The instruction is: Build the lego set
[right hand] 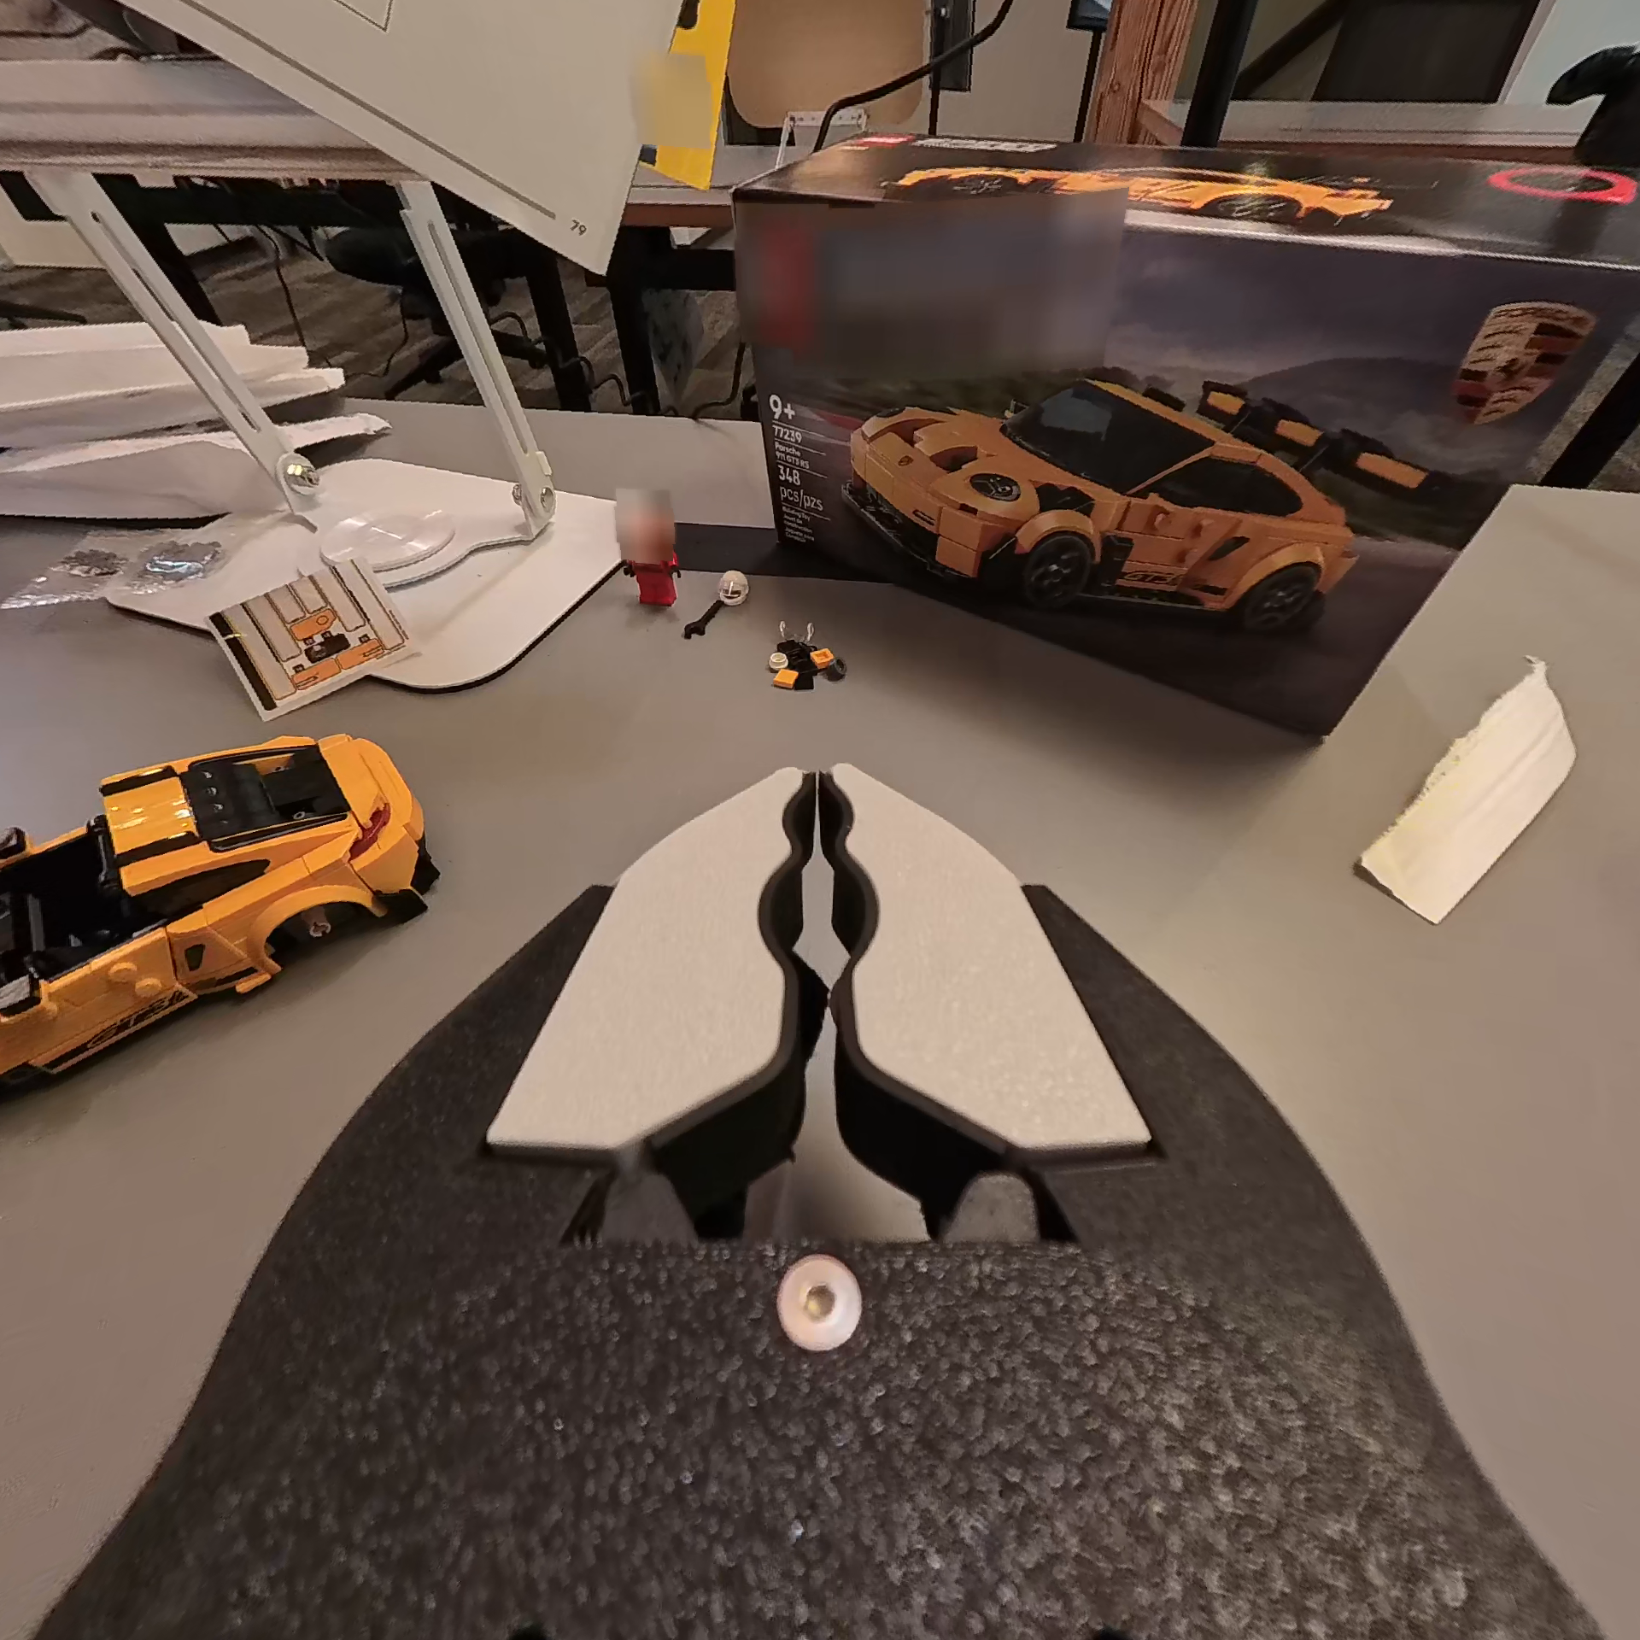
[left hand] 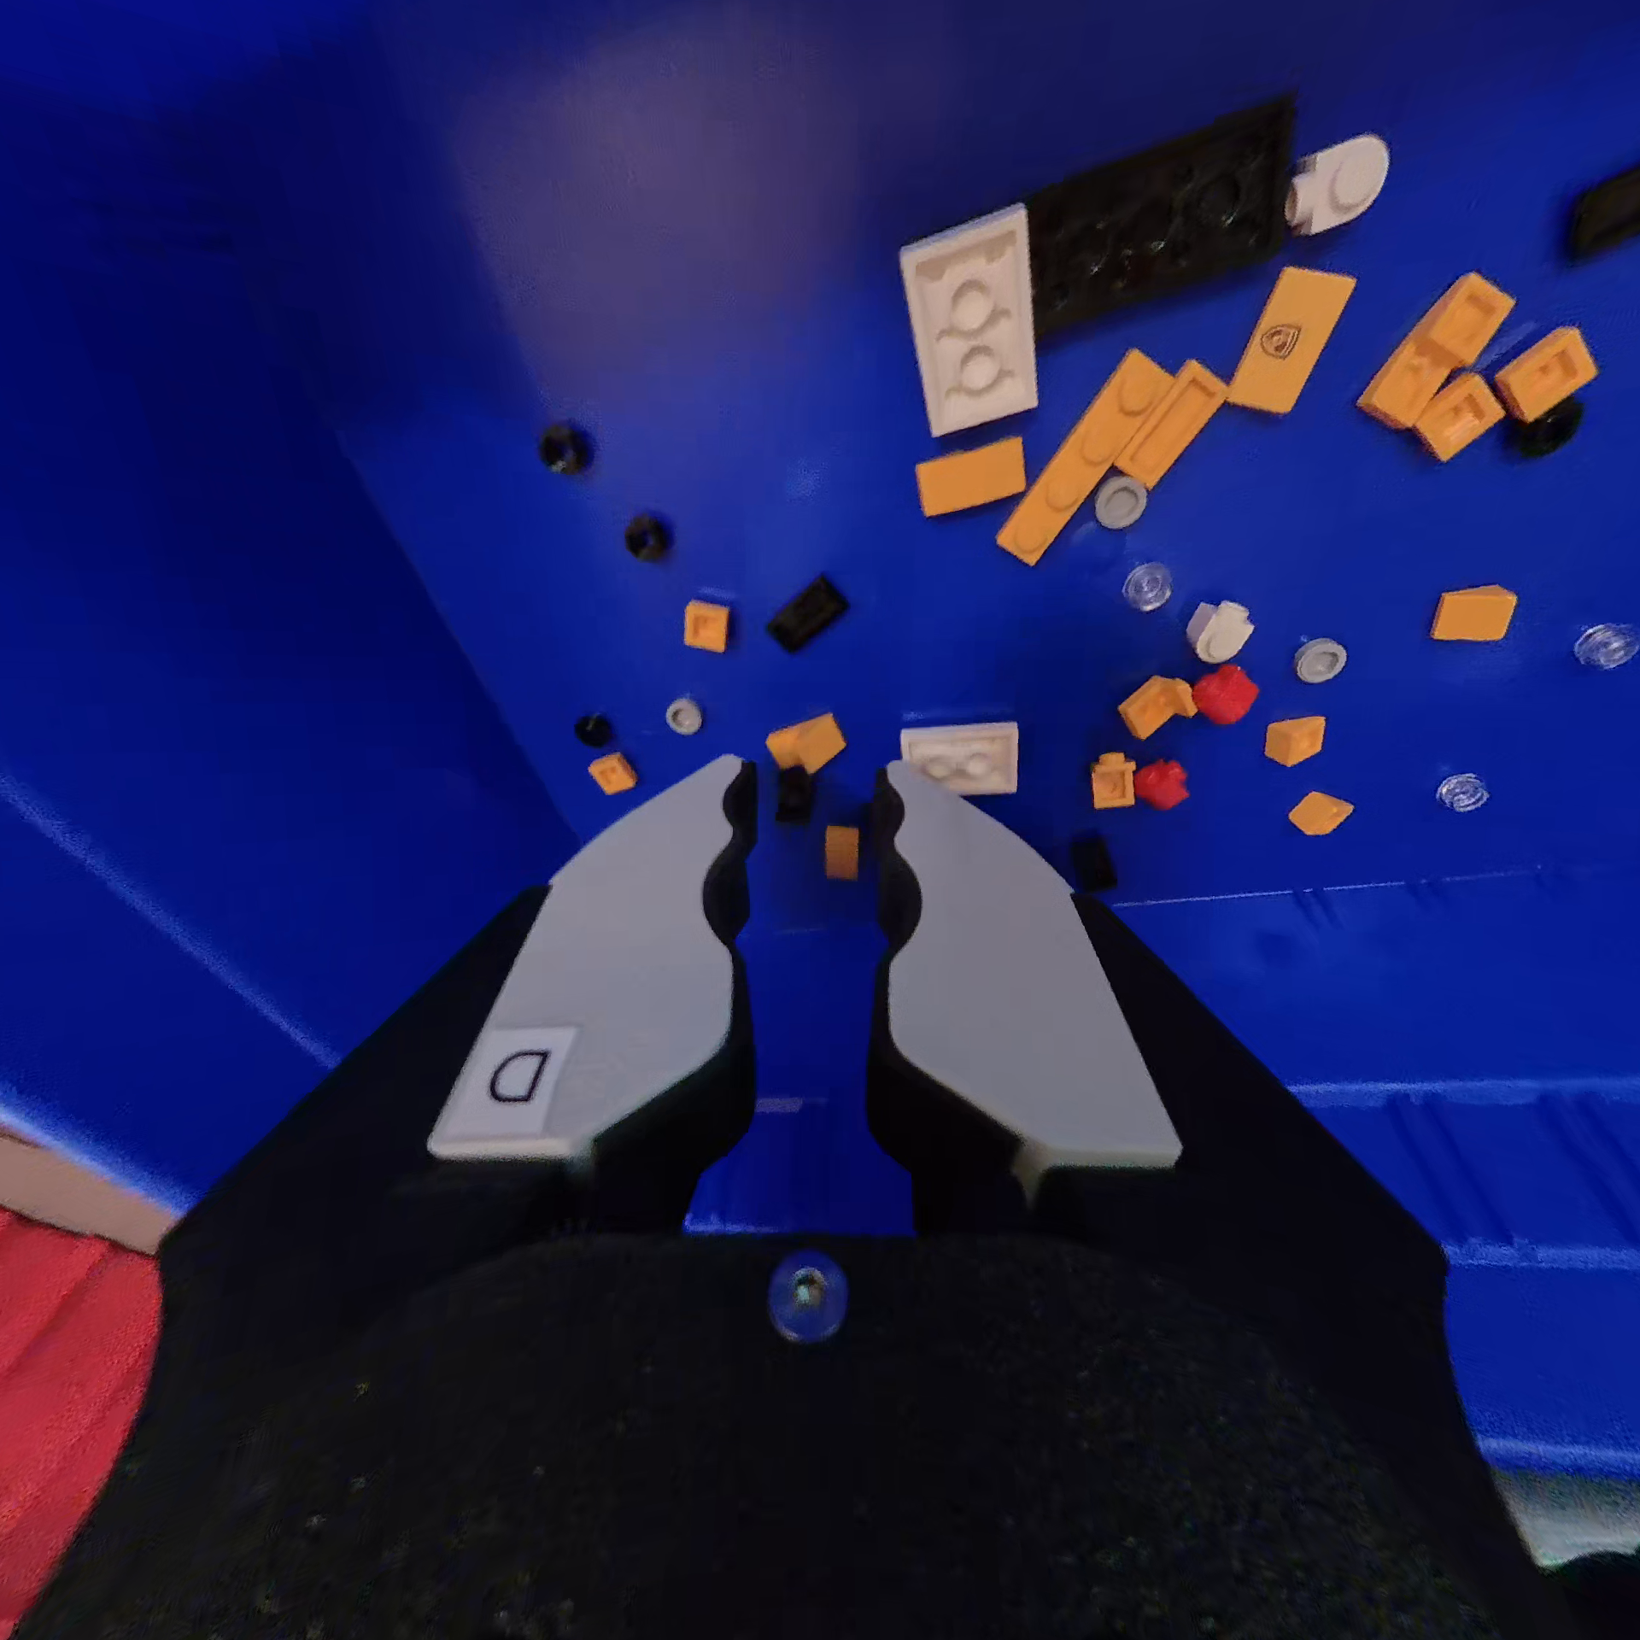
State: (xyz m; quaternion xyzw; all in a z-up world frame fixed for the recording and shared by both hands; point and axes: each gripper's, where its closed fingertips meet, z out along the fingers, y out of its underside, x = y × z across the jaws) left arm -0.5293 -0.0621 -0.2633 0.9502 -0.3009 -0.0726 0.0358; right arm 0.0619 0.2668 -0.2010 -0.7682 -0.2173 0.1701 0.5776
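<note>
Left gripper [left hand: 812,790] hangs inside the blue bin [left hand: 266,621], jaws released, nothing between them; a small orange brick [left hand: 841,852] and a black piece [left hand: 792,792] lie just past the tips. Loose bricks crowd the bin's right and far floor; the left side is bare up to the wall. Right gripper [right hand: 817,777] sits over the grey worktop [right hand: 1331,1021], jaws clenched, empty. Half-built orange car [right hand: 191,896] near left, set box [right hand: 1154,444] far right, small parts pile [right hand: 803,664] between.

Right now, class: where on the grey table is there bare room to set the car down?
Bare table between the right gripper and paper scrap. Crowded at the back: box, loose bits, stand. The car fills the left.
</note>
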